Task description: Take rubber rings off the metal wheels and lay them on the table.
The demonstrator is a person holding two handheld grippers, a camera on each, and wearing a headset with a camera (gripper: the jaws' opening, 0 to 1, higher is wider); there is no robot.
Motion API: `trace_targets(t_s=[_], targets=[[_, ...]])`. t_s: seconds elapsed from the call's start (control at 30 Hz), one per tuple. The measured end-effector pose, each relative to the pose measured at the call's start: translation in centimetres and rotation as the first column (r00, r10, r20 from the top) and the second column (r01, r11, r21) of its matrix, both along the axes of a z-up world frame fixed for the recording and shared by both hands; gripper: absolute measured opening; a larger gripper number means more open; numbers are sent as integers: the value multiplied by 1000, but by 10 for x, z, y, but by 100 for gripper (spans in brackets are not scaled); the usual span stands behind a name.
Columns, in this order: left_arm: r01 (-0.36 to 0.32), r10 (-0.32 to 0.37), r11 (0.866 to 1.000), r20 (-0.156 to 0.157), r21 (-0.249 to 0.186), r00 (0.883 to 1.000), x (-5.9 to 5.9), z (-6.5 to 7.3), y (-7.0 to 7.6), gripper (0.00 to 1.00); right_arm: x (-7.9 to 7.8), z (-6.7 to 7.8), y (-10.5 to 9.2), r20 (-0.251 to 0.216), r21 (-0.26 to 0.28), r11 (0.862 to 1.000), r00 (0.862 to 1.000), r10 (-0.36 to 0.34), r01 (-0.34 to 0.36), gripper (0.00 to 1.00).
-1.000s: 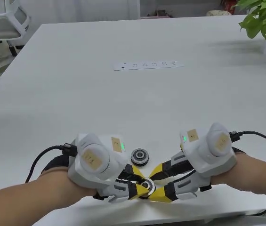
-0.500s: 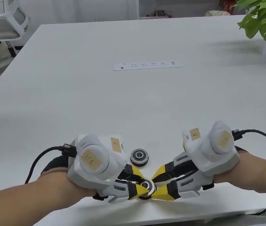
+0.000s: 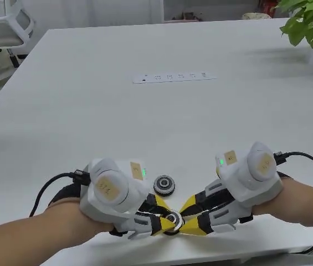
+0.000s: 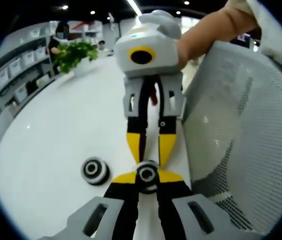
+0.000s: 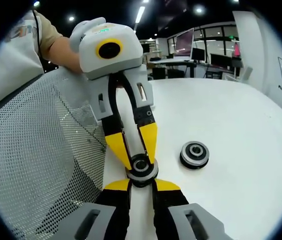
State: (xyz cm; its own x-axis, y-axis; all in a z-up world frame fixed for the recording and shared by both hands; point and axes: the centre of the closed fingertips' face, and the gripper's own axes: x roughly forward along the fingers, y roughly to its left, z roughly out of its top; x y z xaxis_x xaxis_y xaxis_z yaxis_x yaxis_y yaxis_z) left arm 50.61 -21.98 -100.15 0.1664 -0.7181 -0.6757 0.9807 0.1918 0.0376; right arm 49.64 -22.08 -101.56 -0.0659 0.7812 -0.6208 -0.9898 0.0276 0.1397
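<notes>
Bright, even overhead light; the white worktop point(image 3: 90, 111) glares softly, with a blurred shadow under the plant point(image 3: 308, 22). Gripper views bulge fisheye-fashion, ceiling strip lights point(image 5: 141, 14) flaring, edges smeared.

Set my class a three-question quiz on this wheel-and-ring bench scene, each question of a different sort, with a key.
1. True or false: the loose wheel lies on the table, touched by no gripper.
2. Which thing do the left gripper and the right gripper both clamp? A) a screwdriver B) the held wheel C) a cup
3. Fill in: the head view shows ___ wheels.
Key: 1 true; 2 B; 3 two.
</notes>
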Motion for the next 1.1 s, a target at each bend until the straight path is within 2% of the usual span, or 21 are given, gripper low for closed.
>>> trace_targets(t_s=[0.57,0.83,1.1], targets=[[-2,2,1000,-1,-1,1000,0,0,0,13,1,-1,-3,-25,-6,1000,1000,-17,16,5],[-2,2,1000,1,0,1000,1,0,1,13,0,0,-5,-58,0,999,998,-39,40,0],[-3,3,1000,-1,-4,1000,1,0,1,13,-1,-1,-6,-70,-4,1000,997,-31,31,2]])
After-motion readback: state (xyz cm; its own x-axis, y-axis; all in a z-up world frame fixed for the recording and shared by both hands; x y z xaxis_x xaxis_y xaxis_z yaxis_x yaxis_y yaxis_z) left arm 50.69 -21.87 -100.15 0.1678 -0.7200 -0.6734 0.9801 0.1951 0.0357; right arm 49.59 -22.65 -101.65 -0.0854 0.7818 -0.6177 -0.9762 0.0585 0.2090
